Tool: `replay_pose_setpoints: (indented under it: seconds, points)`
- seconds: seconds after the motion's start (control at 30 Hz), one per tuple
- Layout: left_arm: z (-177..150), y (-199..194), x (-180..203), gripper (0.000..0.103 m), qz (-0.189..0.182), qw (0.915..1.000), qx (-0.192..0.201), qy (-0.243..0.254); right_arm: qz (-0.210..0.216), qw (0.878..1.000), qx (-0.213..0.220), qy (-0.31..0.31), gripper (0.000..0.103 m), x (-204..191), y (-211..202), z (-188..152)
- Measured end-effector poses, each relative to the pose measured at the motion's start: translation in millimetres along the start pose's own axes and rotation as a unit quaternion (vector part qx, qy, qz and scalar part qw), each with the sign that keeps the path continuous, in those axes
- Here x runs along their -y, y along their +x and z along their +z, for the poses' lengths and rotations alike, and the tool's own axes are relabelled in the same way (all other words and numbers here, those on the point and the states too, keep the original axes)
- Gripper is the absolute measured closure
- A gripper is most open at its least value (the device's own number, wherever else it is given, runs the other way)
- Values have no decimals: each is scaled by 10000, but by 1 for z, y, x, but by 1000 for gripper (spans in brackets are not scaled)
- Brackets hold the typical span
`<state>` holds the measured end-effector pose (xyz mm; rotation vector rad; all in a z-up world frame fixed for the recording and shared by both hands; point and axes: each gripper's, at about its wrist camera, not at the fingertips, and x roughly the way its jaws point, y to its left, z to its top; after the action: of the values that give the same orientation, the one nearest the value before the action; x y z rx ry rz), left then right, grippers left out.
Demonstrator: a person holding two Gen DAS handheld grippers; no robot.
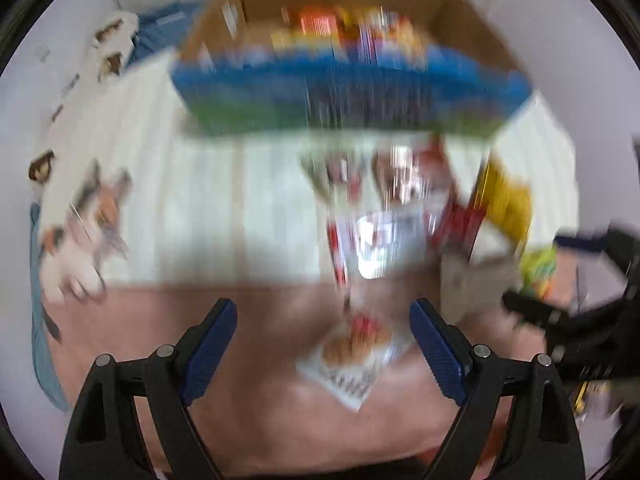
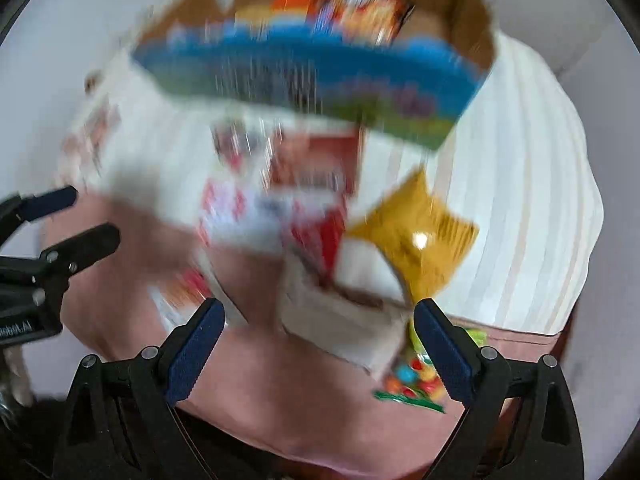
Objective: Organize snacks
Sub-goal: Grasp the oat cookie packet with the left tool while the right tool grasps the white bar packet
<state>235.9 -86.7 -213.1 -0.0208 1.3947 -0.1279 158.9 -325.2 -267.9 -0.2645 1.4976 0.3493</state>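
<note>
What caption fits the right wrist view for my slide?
Motion-blurred view: open right gripper over a pink surface, yellow snack bag and candy packet before a cardboard box.

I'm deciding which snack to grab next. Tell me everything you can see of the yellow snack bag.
The yellow bag looks like a glossy foil or plastic pouch, mustard yellow with a bright glare spot; motion blur hides any print. It lies tilted, one corner pointing up toward the cardboard box, on the white striped cloth. Its lower left edge overlaps the pile of other packets. Neither gripper touches it: the right gripper is open, below it.
</note>
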Motion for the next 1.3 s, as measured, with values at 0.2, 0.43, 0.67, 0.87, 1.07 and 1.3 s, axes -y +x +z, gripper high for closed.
replay_pose_setpoints:
  seconds: [0.2, 0.43, 0.67, 0.87, 1.07, 1.3]
  points:
    - [-35, 61, 19, 15, -10, 9977, -656, 174, -562, 9880, -606, -1301, 13, -17, 55, -11]
    - [-49, 100, 41, 15, 510, 9903, -923, 908, -819, 9676, -1160, -2086, 22, -31, 105, -15]
    - [-40, 107, 22, 25, 54, 9955, -949, 0, 343, 9921, -1207, -22, 27, 11, 97, -8]
    - [-32, 102, -6, 35, -147, 9914, -997, -831, 2198, 9408, -1370, 2187, 16, 53, 107, -32]
    - [-27, 113, -30, 33, -252, 9891, -1145, -896, 1234, 9816, -711, 1268, 14, 30, 90, -43]
    - [-8, 116, -23, 35, 140, 9939, -953, -540, 177, 9979, -362, 499, 45, -6, 95, -50]
